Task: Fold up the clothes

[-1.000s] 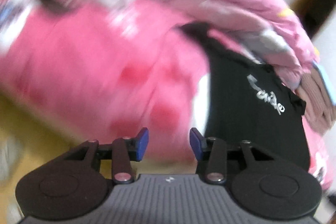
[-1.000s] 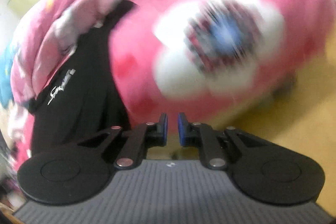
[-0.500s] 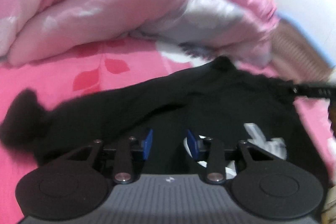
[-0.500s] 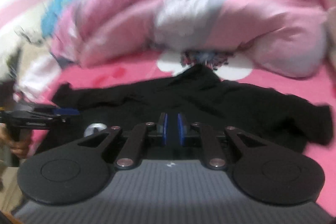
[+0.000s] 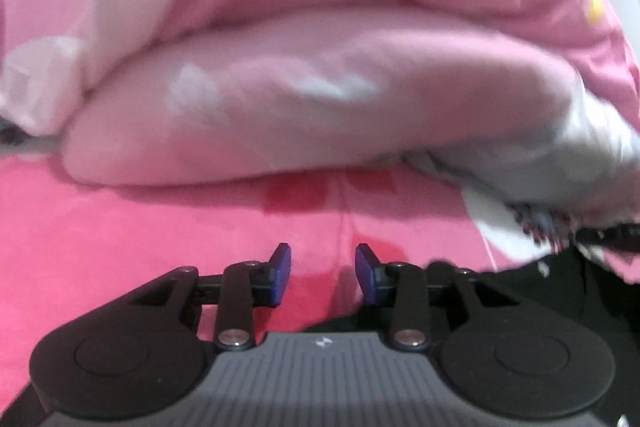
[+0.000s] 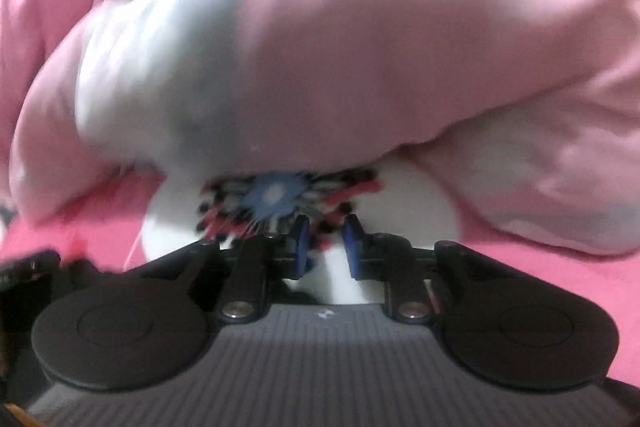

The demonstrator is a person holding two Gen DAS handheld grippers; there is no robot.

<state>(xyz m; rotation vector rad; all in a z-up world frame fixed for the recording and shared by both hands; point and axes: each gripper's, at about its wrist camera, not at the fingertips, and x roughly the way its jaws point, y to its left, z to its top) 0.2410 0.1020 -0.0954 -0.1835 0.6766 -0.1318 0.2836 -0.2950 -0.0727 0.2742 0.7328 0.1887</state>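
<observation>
While both tongs gape empty, the black cloth garment (image 5: 532, 303) lies just right of the left tongs (image 5: 323, 269), nearer than the right tongs (image 6: 325, 242).

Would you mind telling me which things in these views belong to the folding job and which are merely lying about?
Part of the job:
- black garment, lying on the sheet at the left gripper's right
- left gripper, open, holding nothing
- right gripper, open, holding nothing

Just lying about:
- pink quilt, bunched up behind
- pink bedsheet with its flower print
</observation>
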